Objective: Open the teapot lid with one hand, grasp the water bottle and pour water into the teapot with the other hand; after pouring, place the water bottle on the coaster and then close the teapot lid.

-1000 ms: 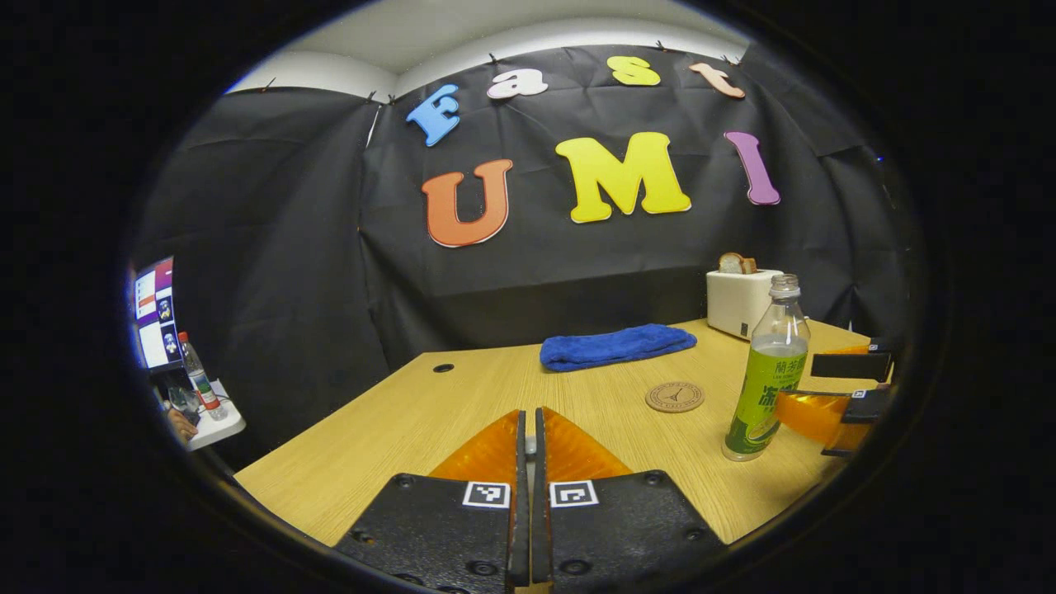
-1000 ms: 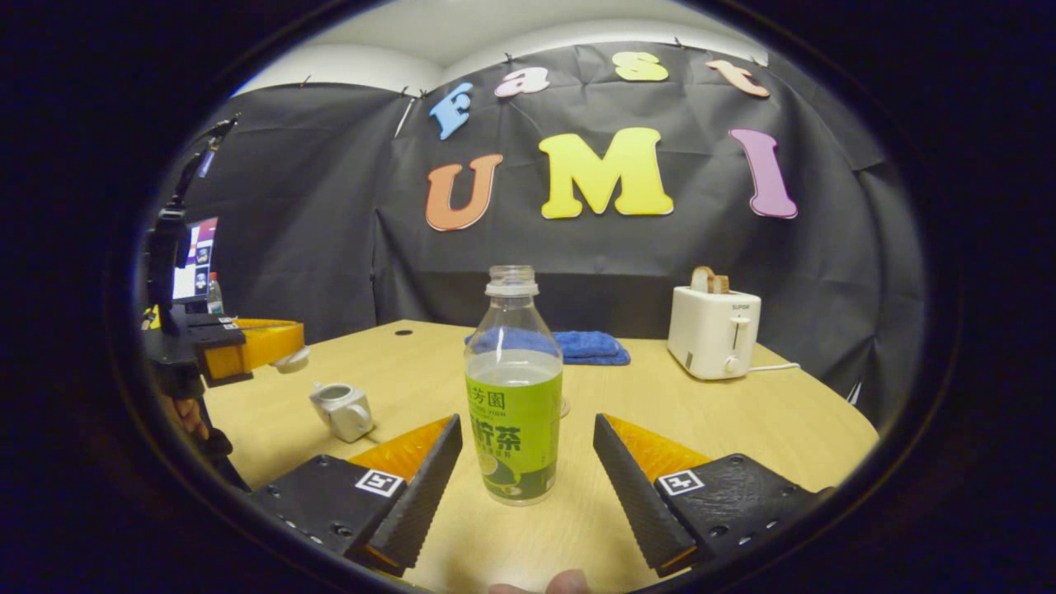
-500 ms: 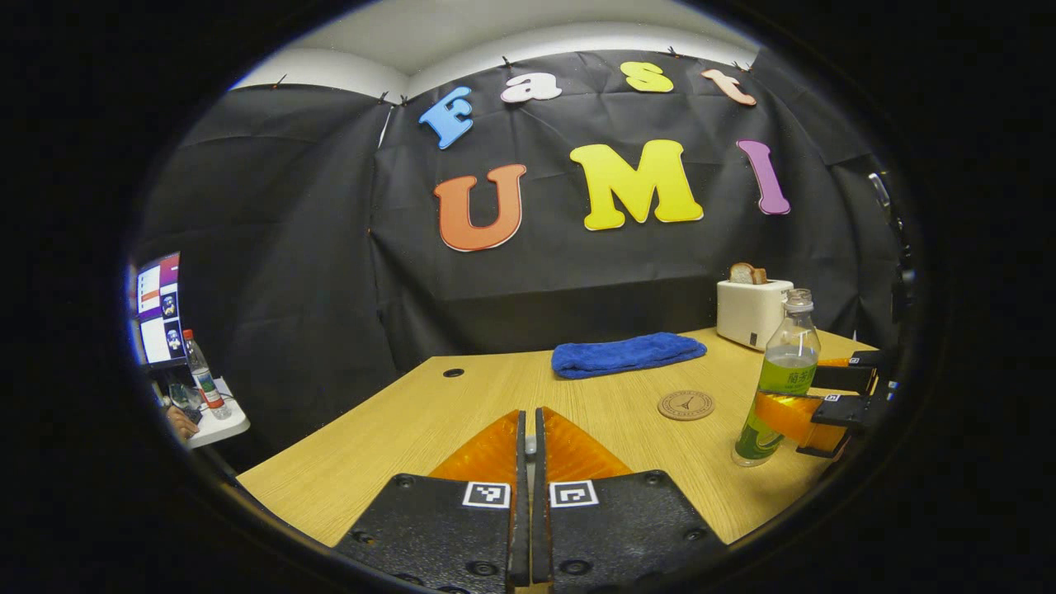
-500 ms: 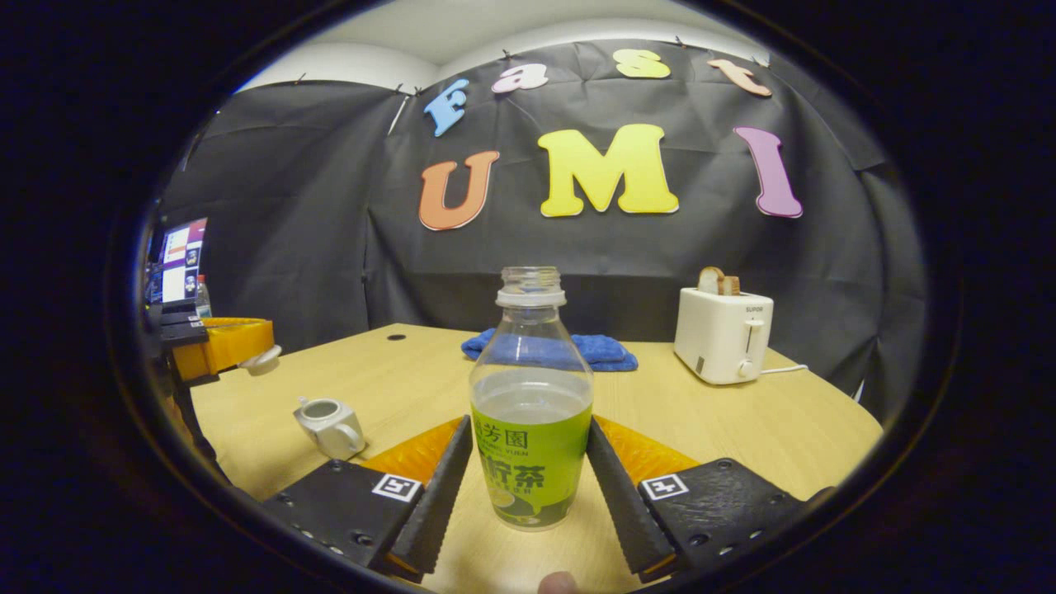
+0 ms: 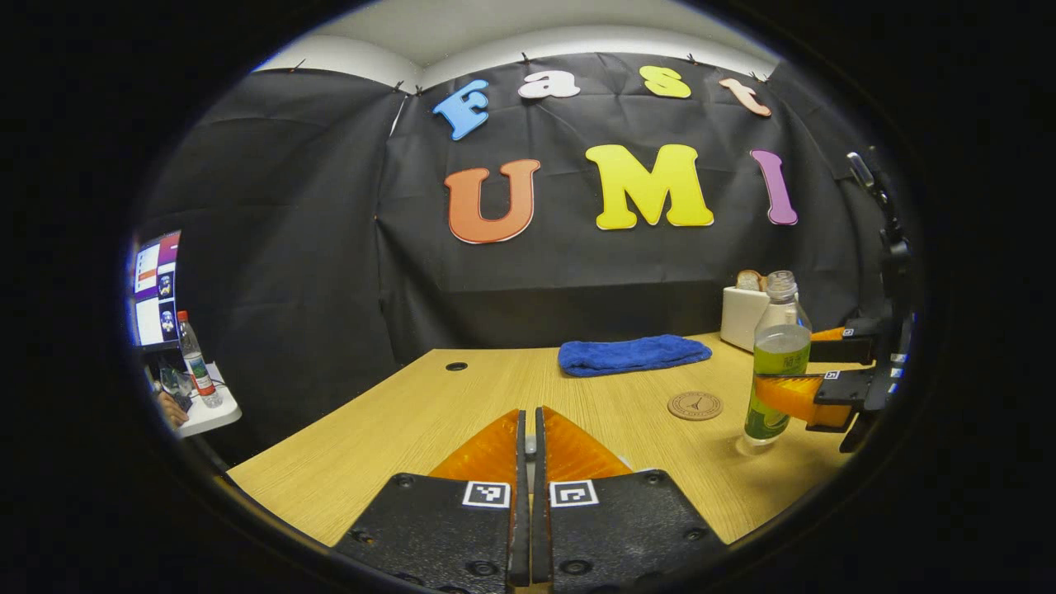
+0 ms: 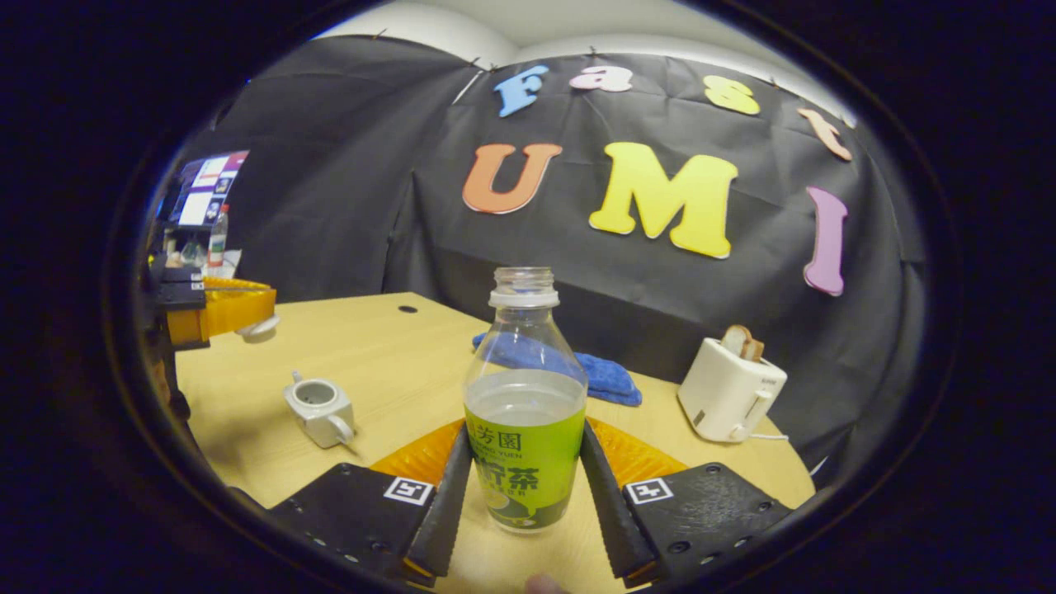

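Note:
My right gripper (image 6: 525, 431) is shut on the green-labelled water bottle (image 6: 525, 462), which is uncapped, upright and about half full. In the left gripper view the bottle (image 5: 775, 363) hangs just above the table near its right edge. The round cork coaster (image 5: 695, 405) lies to its left. The small white teapot (image 6: 318, 408) stands open on the table, left of the bottle. My left gripper (image 5: 529, 417) is shut on the teapot lid (image 6: 257, 328) and holds it in the air above and left of the teapot.
A white toaster (image 6: 730, 388) with bread in it stands at the table's far right. A folded blue towel (image 5: 634, 355) lies at the back. The wooden table (image 5: 462, 412) has a cable hole (image 5: 456, 365). A side table with a screen (image 5: 153, 289) stands off to the left.
My right gripper went from open to shut on the bottle, then raised it slightly off the table and tilted. My left gripper stays shut on the lid, a little higher.

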A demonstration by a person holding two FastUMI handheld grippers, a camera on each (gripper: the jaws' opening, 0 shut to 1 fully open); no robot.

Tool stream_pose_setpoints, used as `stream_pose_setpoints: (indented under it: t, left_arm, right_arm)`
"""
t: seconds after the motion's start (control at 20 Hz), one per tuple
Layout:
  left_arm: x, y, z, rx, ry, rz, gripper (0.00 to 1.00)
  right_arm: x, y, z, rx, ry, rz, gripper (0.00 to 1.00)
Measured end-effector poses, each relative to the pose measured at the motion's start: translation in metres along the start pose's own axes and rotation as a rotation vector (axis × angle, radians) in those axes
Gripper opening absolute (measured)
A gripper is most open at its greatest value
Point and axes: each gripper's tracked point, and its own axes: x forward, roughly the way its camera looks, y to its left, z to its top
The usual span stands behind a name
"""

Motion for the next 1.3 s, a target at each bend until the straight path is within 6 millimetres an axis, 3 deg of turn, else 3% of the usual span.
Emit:
stream_pose_setpoints:
  t: [0.2, 0.45, 0.8, 0.95, 1.3]
  left_arm:
    - [-0.002, 0.010, 0.001, -0.008, -0.020, -0.001, 0.04]
    - [-0.004, 0.020, 0.000, -0.006, -0.042, -0.013, 0.04]
    - [-0.008, 0.044, -0.007, -0.040, -0.030, 0.006, 0.03]
    - [-0.009, 0.054, -0.007, -0.055, -0.032, 0.035, 0.04]
    - [-0.007, 0.052, -0.012, -0.032, -0.014, 0.035, 0.04]
  right_arm:
    - [0.013, 0.006, 0.006, -0.250, 0.062, 0.011, 0.65]
    - [0.026, 0.033, 0.016, -0.468, 0.058, 0.012, 0.65]
    - [0.029, 0.058, 0.006, -0.710, 0.070, 0.005, 0.65]
    - [0.034, 0.059, 0.003, -0.825, 0.066, -0.022, 0.65]
    - [0.042, 0.065, 0.008, -1.037, 0.023, -0.063, 0.65]
